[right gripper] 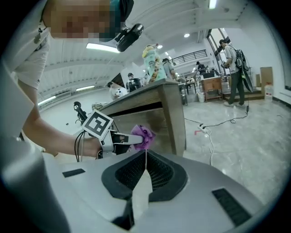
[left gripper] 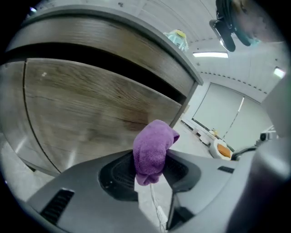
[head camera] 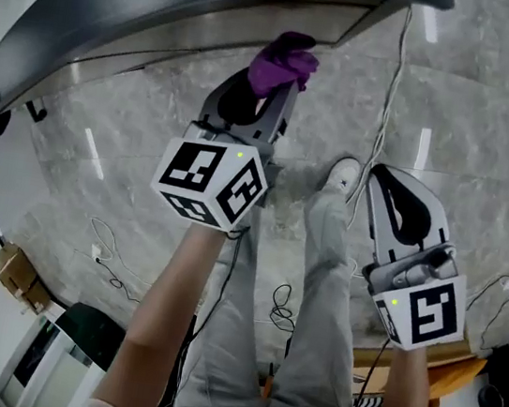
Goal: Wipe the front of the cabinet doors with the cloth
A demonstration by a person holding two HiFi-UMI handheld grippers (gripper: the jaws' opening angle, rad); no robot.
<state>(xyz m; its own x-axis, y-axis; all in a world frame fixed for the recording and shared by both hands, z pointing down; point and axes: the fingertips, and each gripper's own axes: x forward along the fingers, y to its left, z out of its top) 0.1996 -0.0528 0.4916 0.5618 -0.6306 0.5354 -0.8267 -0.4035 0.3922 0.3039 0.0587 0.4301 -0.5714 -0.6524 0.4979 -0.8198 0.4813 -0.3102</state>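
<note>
- Left gripper (head camera: pixel 285 96): jaws clamped on the purple cloth (left gripper: pixel 153 148), bunched and poking past the tips.
- Cloth close to the wooden cabinet door (left gripper: pixel 91 109); contact unclear.
- Right gripper (right gripper: pixel 145 164): jaws together, nothing between them.

No legible text, no labels, no numbers (in any view); no signs

The purple cloth (left gripper: pixel 154 150), bunched into a soft wad, stands pinched in the jaws of the left gripper (left gripper: pixel 153 160), just before the brown wood-grain cabinet door (left gripper: pixel 91 109); whether they touch is unclear.
</note>
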